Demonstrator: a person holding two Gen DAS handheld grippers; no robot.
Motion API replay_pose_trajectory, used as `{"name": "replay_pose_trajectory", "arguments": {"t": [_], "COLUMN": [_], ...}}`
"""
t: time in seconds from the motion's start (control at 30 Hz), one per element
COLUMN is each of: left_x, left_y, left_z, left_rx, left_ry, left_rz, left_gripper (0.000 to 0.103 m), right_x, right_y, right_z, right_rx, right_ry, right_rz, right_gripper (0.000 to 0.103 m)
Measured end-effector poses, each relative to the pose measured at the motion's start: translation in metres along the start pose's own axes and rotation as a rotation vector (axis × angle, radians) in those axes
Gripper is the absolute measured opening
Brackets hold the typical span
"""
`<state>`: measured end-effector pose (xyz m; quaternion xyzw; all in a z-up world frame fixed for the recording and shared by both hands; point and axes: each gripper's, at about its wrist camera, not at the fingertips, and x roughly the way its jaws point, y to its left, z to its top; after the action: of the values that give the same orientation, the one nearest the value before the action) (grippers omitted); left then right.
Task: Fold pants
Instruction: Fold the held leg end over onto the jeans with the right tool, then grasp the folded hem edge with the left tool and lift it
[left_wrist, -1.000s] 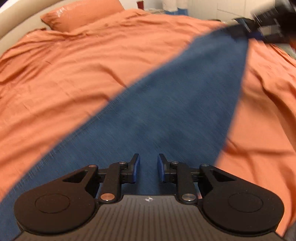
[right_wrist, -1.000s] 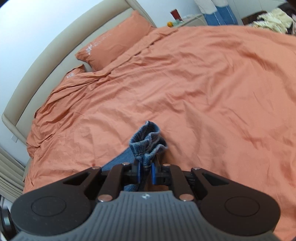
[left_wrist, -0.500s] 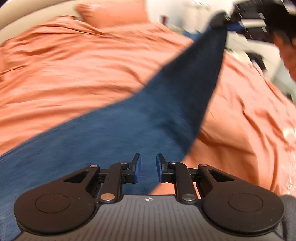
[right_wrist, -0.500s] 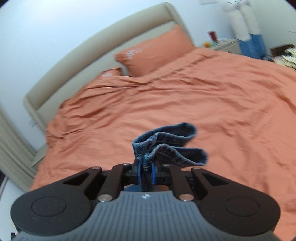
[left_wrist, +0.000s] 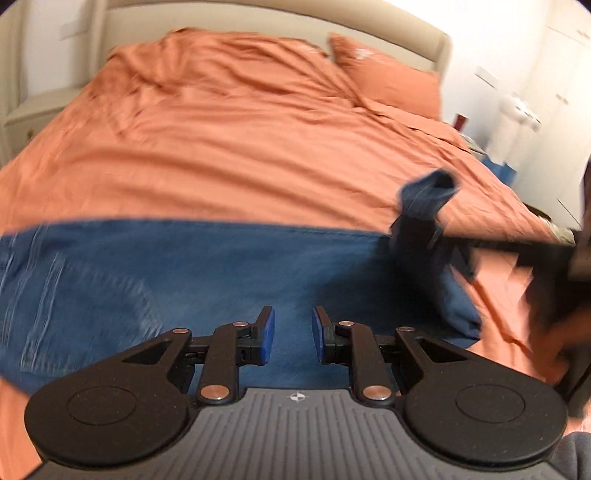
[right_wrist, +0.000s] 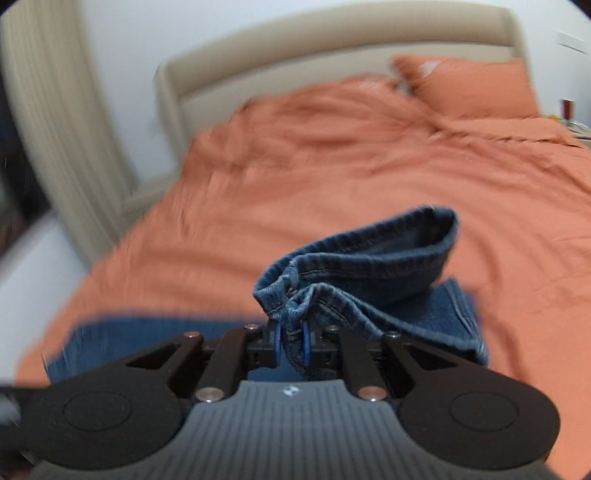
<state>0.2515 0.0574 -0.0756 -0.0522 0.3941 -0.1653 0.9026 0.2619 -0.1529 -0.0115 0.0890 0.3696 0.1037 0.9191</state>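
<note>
My right gripper (right_wrist: 291, 341) pinches the jeans (left_wrist: 207, 273) hem; only the left view shows them spread across the bed (left_wrist: 236, 147), left gripper (left_wrist: 293, 334) gaping, empty.

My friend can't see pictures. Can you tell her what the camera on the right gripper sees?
The right gripper is shut on the bunched hem of the blue jeans, holding it up above an orange bedcover. More of the jeans lies on the bed below, and an orange pillow leans on the beige headboard.
</note>
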Motion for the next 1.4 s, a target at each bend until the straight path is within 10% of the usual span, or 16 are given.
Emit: {"name": "replay_pose_trajectory", "arguments": {"t": [0.23,0.43,0.67,0.9,1.03,1.4], "left_x": [0.002,0.027,0.050,0.081,0.089,0.097], "left_y": [0.043,0.052,0.039,0.019,0.016,0.052], "left_z": [-0.018,-0.021,-0.004,0.005,0.006,0.013], "left_rx": [-0.169,-0.260,-0.270,-0.164,-0.142,-0.293], "left_ry": [0.004,0.018,0.005,0.002,-0.014,-0.053], "left_rz": [-0.023,-0.063,-0.075,0.022,0.033,-0.082], "left_gripper": [0.032,0.038,0.041,0.041,0.041,0.041], "right_x": [0.073,0.070,0.014,0.017,0.052,0.095], "right_y": [0.031,0.034,-0.008,-0.094,-0.102,-0.020], "right_z": [-0.088,-0.086,-0.071,-0.050,-0.052,0.001], "right_rx": [-0.077,-0.084,-0.105,-0.221,-0.317,-0.434], "right_ry": [0.198,0.219,0.142,0.145,0.229,0.078], "right_rz": [-0.029,0.081,0.118,-0.183,-0.151,0.053], "right_gripper": [0.008,0.039,0.038,0.013,0.012,0.012]}}
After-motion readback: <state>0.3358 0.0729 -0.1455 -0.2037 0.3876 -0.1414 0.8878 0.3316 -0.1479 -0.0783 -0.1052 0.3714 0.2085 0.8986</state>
